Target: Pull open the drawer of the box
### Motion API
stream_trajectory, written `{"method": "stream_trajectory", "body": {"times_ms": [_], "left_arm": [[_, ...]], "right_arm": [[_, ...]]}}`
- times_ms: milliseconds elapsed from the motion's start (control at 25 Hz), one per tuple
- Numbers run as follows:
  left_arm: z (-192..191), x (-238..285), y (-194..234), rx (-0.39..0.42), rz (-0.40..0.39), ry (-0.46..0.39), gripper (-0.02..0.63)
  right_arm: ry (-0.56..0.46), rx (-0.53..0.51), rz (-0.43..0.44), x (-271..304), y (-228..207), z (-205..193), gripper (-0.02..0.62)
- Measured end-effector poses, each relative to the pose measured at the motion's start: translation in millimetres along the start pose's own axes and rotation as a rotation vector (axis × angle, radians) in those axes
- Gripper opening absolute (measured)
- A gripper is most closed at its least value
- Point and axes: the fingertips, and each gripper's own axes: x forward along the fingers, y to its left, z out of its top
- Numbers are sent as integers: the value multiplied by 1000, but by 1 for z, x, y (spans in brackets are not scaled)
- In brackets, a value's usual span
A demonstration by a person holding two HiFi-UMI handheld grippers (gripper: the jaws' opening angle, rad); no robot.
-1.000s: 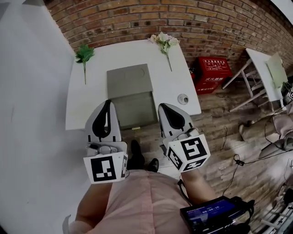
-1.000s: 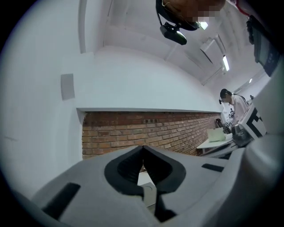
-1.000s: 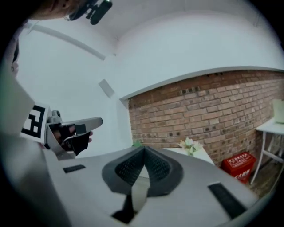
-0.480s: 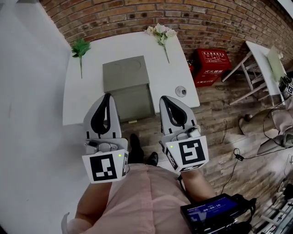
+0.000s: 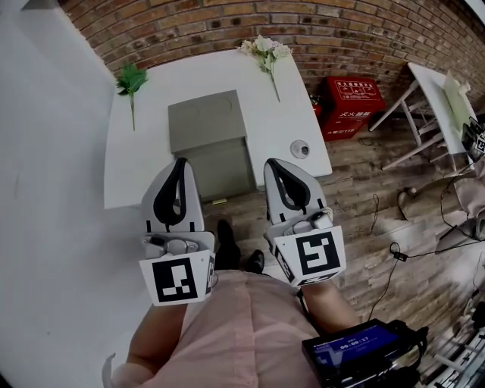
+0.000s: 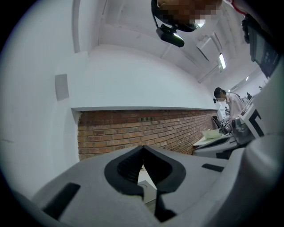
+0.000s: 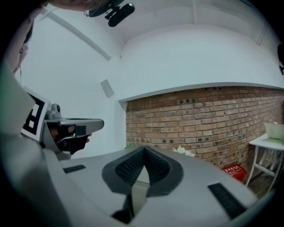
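A grey box (image 5: pixel 203 121) stands in the middle of a white table (image 5: pixel 144 163); its drawer front (image 5: pixel 221 168) faces me and has a small handle (image 5: pixel 220 201) at its lower edge. The drawer looks closed. My left gripper (image 5: pixel 180 161) hovers in front of the table, just left of the drawer front, jaws shut on nothing. At the drawer's right, my right gripper (image 5: pixel 271 163) is likewise shut and empty. Both stay apart from the box. In the left gripper view the jaw tips (image 6: pixel 143 147) meet, and in the right gripper view the tips (image 7: pixel 143 148) also meet.
A green sprig (image 5: pixel 130 79) lies at the table's far left and white flowers (image 5: pixel 265 49) at its far right. A small round object (image 5: pixel 300 148) sits near the right edge. A brick wall (image 5: pixel 227 23) backs the table. A red case (image 5: pixel 351 106) and a white side table (image 5: pixel 436 95) stand to the right.
The right gripper has rolled slightly, so its marker cube faces the camera more squarely. Both grippers stay in place and shut; the box has not moved.
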Motion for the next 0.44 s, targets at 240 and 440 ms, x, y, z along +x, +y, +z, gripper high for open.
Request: {"method": "stream_trajectory", "body": {"times_ms": [240,440], "left_arm": [[-2,-3,-5,3,-12,11,9],[-3,2,-9,6,-23,20,9]], "right_arm": [[-3,4,-5,-3,0,1,3],[-2,4,-7,-2,-3,1,3]]}}
